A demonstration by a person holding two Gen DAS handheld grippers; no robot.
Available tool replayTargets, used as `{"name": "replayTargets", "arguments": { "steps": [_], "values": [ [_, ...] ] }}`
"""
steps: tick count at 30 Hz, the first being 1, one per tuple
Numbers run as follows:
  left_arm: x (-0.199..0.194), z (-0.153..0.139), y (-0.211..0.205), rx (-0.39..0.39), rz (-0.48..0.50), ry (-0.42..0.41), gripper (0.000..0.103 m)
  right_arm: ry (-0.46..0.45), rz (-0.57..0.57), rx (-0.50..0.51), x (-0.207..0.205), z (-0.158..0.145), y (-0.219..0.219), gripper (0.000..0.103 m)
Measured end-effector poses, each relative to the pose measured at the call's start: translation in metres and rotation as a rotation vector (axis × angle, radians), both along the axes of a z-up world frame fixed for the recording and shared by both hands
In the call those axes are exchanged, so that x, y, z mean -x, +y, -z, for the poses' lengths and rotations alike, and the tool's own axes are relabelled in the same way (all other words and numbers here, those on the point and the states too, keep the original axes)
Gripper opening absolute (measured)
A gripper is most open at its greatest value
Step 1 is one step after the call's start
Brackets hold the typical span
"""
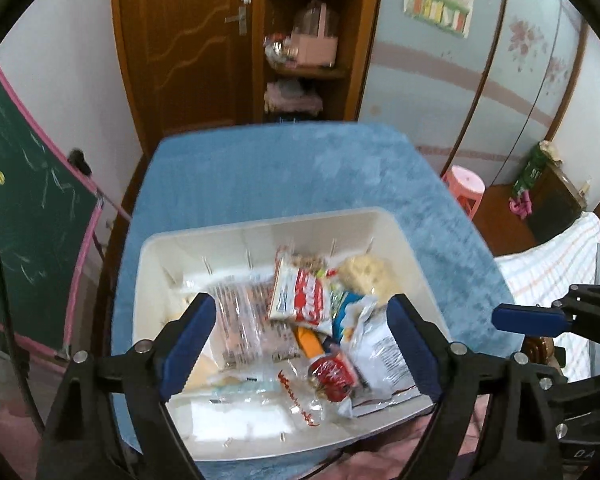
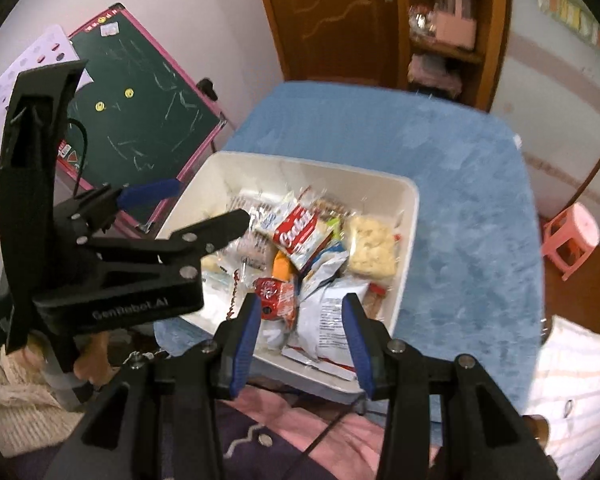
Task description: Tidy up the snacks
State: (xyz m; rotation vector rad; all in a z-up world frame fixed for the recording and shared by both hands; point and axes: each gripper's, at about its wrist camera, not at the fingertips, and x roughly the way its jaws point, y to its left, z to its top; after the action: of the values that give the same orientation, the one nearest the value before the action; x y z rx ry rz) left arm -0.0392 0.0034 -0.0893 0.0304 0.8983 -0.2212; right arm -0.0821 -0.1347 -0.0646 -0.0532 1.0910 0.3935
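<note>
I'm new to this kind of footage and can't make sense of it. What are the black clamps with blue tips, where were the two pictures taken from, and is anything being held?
There is no robot. A person holds a hand-held gripper in each hand, and each carries a wide-angle camera looking along its two blue-padded fingers. One picture looks past the left hand-held gripper, the other past the right hand-held gripper. Both are open, above the box and holding nothing. Below them a white plastic box sits on a blue fluffy cloth. It is full of snack packets, among them a red and white cracker pack and a white crisp bag.
</note>
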Motion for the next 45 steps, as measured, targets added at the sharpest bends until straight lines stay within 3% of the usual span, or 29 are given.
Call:
{"name": "replayTargets", "arguments": {
  "steps": [3,5,7,10,17,20,24,28,45],
  "values": [
    [0.008,-0.020,-0.001,0.005,0.000,-0.047,0.098,-0.043,0.003,-0.011,0.011,-0.024,-0.005,0.043],
    [0.013,-0.033,-0.003,0.011,0.004,-0.080,0.098,-0.071,-0.005,-0.035,0.018,-0.039,-0.006,0.044],
    [0.015,-0.045,-0.005,0.005,0.008,-0.096,0.099,-0.110,-0.009,-0.039,0.024,-0.054,-0.005,0.051],
    [0.018,-0.061,-0.007,0.001,0.002,-0.127,0.099,-0.186,0.007,0.004,0.030,-0.071,-0.003,0.056],
    [0.016,-0.089,-0.010,-0.050,-0.080,-0.179,0.100,-0.267,0.047,0.028,0.025,-0.086,-0.004,0.059],
    [0.014,-0.093,-0.010,-0.025,-0.097,-0.165,0.102,-0.305,0.108,0.063,0.017,-0.083,-0.007,0.060],
    [0.011,-0.092,-0.016,-0.089,-0.168,-0.182,0.102,-0.310,0.176,0.066,0.004,-0.074,-0.016,0.060],
    [0.010,-0.091,-0.020,-0.090,-0.175,-0.170,0.102,-0.337,0.243,0.075,-0.002,-0.073,-0.026,0.060],
    [-0.003,-0.080,-0.022,-0.093,-0.192,-0.099,0.102,-0.339,0.250,0.040,-0.012,-0.073,-0.032,0.060]
  ]
}}
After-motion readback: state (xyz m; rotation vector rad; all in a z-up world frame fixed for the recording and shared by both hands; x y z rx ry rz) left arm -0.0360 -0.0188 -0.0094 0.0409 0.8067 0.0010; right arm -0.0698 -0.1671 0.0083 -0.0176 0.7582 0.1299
